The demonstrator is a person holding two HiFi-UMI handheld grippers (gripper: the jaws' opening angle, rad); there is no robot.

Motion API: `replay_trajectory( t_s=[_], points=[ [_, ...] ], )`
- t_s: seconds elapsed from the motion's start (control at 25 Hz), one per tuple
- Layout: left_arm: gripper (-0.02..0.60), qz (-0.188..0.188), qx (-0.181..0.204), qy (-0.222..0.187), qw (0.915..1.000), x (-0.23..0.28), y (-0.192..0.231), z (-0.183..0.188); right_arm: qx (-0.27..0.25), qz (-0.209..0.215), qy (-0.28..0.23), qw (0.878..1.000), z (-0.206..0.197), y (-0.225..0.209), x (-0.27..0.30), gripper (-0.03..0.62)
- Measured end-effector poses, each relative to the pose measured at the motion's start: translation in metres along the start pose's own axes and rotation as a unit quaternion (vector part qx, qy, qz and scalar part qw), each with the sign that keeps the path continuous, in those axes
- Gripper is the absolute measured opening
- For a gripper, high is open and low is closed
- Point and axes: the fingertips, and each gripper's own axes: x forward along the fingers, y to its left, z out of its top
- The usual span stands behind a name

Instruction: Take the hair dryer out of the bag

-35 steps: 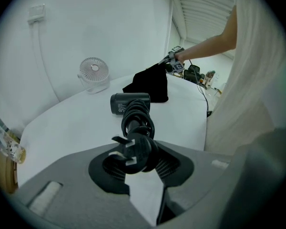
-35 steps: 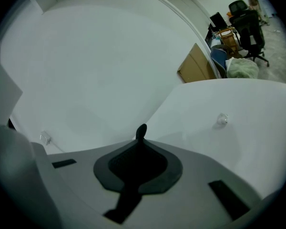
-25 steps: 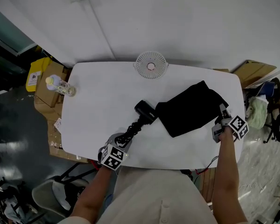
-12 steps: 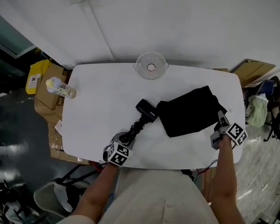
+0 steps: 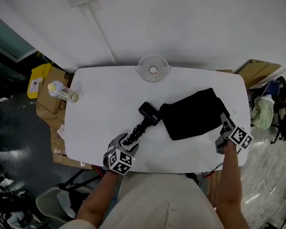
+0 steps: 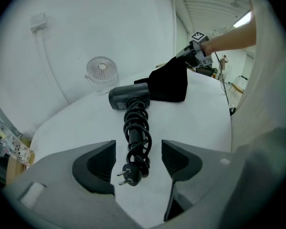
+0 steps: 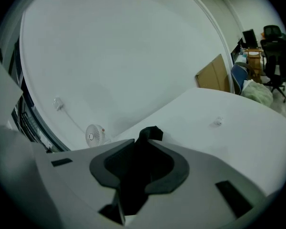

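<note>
1. Two grippers are over the white table [image 5: 100, 109], one in each hand. All places below are given from the hair dryer [image 5: 144, 119].
2. Far left of the hair dryer, at the table's left edge: a small bottle [image 5: 62, 90]. It is tilted or lying; I cannot tell which.
3. Left gripper [image 5: 126, 142], at the hair dryer's handle end, near the table's front edge. In the left gripper view the jaws are spread wide and opening [image 6: 138, 159].
4. The plug [image 6: 127, 174] and the lowest coils of the cord lie on the table between the two pads. Neither pad touches them.
5. Hair dryer [image 6: 130, 98]: black, lying flat on the table and fully outside the bag. Its head is toward the bag and its handle runs back toward the left gripper. The cord is wound round the handle.
6. Behind the hair dryer, at the table's far edge against the wall: a small white fan [image 5: 153, 67], upright.
7. Just right of the hair dryer's head, about touching it: the black bag [image 5: 193, 113], lying flat and slack on the table.
8. Right gripper [image 5: 224, 124], at the bag's corner farthest from the hair dryer. In the right gripper view the jaws are only slightly apart and opening [image 7: 139, 165].
9. A fold of the bag's cloth [image 7: 150, 133] stands up between them. The pads no longer look clamped on it.
</note>
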Motion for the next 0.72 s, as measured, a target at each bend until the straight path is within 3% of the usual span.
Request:
replay_trajectory(
  t_s=[0.2, 0.36, 0.52, 0.72],
  points=[
    [0.285, 0.011, -0.002, -0.041, 0.9991, -0.027, 0.002, 0.027, -0.035, -0.004, -0.005, 0.999, 0.007, 0.008, -0.014, 0.144],
    [0.285, 0.006, -0.017, -0.097, 0.9952, -0.045, 0.003, 0.058, -0.088, 0.004, -0.012, 0.996, 0.011, 0.032, -0.029, 0.15],
    [0.284, -0.017, -0.045, -0.168, 0.9846, -0.062, 0.0, 0.1, -0.149, 0.042, -0.021, 0.988, 0.003, 0.079, -0.04, 0.148],
    [0.284, -0.046, -0.044, -0.222, 0.973, -0.075, -0.012, 0.141, -0.222, 0.096, 0.001, 0.97, -0.035, 0.141, -0.041, 0.133]
  ],
)
